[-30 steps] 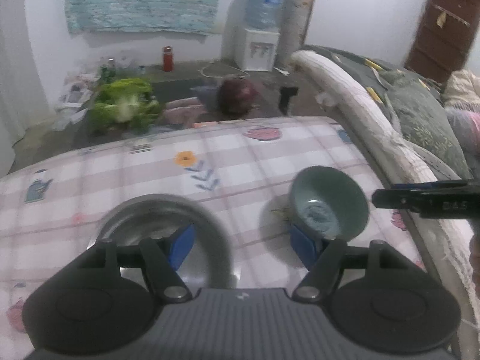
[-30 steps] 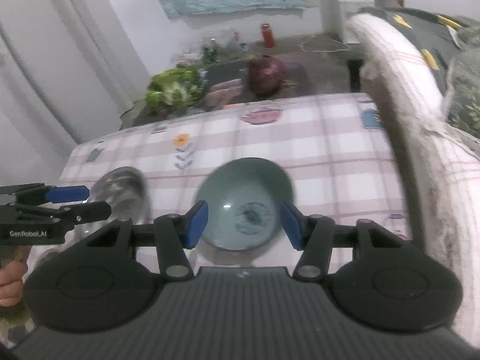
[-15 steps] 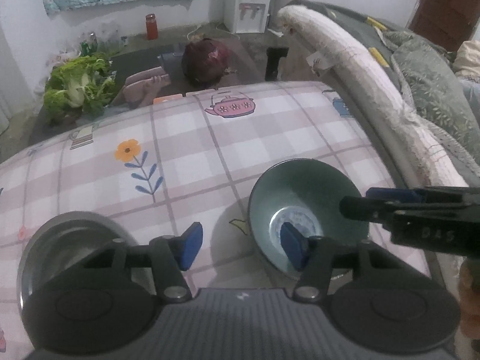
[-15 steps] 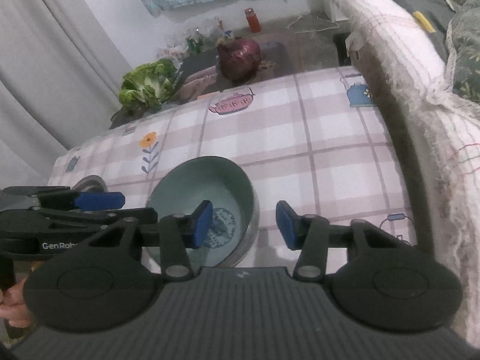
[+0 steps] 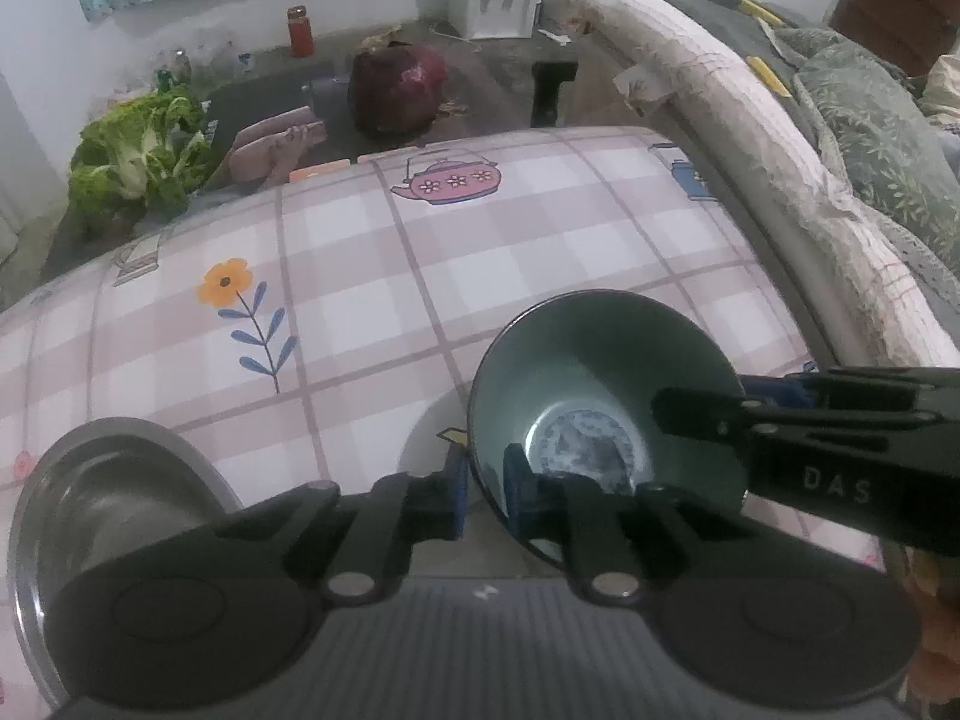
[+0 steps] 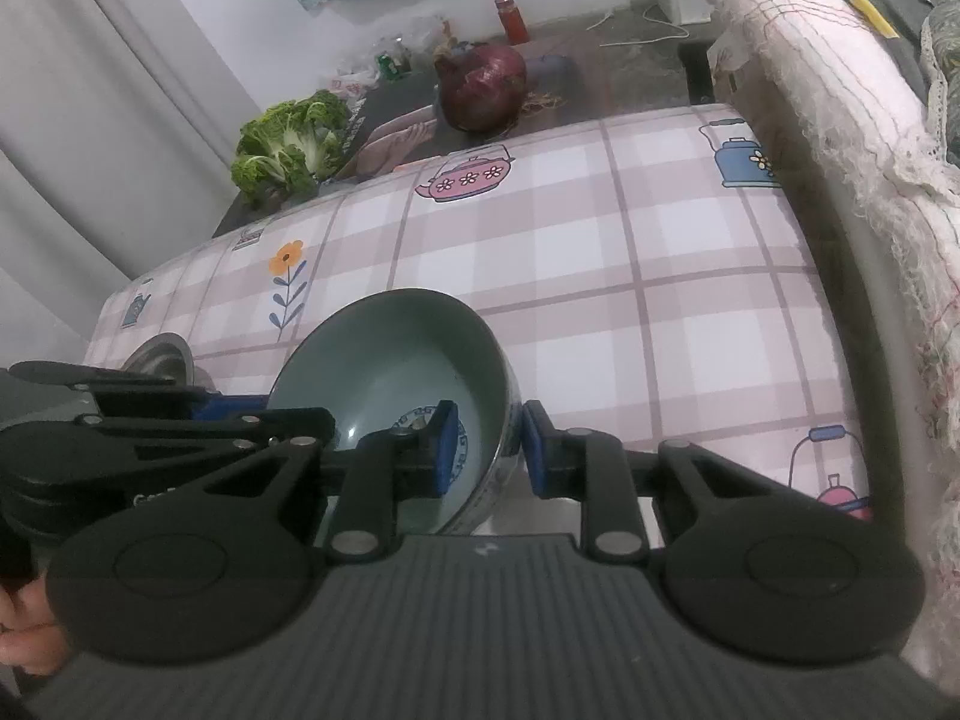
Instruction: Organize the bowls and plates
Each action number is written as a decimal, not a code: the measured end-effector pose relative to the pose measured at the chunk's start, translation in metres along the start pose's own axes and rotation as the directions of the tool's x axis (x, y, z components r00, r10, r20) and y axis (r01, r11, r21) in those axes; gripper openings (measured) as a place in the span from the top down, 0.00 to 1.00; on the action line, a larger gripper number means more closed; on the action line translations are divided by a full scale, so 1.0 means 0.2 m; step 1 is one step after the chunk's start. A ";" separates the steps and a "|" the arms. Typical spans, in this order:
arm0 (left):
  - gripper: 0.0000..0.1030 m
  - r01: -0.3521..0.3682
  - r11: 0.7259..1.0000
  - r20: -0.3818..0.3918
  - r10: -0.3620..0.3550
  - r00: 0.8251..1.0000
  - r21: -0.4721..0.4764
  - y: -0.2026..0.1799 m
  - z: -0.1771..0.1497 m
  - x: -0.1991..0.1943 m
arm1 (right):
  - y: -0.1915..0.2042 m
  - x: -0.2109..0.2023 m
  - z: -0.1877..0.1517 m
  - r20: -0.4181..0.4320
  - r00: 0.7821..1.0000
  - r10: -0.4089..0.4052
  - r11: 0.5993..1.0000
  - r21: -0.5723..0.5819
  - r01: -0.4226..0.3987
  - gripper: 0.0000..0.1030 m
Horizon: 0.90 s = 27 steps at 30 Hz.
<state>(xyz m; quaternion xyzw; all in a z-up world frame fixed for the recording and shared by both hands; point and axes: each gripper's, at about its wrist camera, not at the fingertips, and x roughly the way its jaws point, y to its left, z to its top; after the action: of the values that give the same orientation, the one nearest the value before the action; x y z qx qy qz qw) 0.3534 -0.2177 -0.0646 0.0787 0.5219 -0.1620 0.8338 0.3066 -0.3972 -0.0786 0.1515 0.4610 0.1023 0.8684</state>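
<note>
— So, where did you have the glazed grey-green ceramic bowl with the blue medallion in its bottom (image 5: 600,396)?

— It stood on the pink-and-white checked tablecloth printed with teapots and flowers (image 5: 540,228), near your edge of the table. You had both tools on it, one at each side.

— How did your left gripper (image 5: 483,489) stand?

— You had its blue pads (image 5: 517,495) pinched onto the near left rim, one outside the wall, one inside.

— And your right gripper (image 6: 489,450)?

— Its jaws were closing, one blue pad (image 6: 445,450) inside the bowl and the other outside the right wall. The outer pad looked to be touching; whether the inner one pressed yet, I could not tell.

— Anything else beside it?

— A round stainless-steel dish (image 5: 102,498) lay on the cloth to the left, apart from the bowl. Beyond the table, a leafy green cabbage (image 6: 288,141) and a dark red round cabbage (image 6: 483,87) sat on the floor.
</note>
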 end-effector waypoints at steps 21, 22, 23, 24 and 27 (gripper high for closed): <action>0.81 0.002 1.000 -0.045 -0.002 0.999 -0.004 0.05 -0.17 -0.11 | 0.09 -0.04 -0.11 -0.038 0.997 0.070 0.998 -0.005 -0.070 0.77; 0.81 0.001 1.000 -0.046 -0.001 0.999 -0.001 0.05 -0.17 -0.11 | 0.08 -0.03 -0.11 -0.045 0.996 0.073 0.997 0.007 -0.073 0.77; 0.79 -0.002 1.000 -0.048 0.003 0.999 0.002 0.04 -0.17 -0.10 | 0.08 -0.03 -0.11 -0.051 0.996 0.076 0.997 0.017 -0.076 0.77; 0.78 -0.005 1.000 -0.051 0.006 0.999 0.003 0.03 -0.17 -0.09 | 0.07 -0.02 -0.12 -0.058 0.995 0.077 0.997 0.022 -0.076 0.77; 0.77 -0.009 1.000 -0.064 0.009 0.998 -0.004 0.03 -0.17 -0.06 | 0.07 0.00 -0.13 -0.077 0.994 0.077 0.997 0.030 -0.075 0.77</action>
<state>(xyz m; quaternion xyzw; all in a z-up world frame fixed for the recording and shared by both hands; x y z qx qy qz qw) 0.3215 -0.2004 -0.0688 0.0844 0.5484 -0.1546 0.8175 0.2842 -0.3797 -0.0882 0.1765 0.4895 0.1350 0.8432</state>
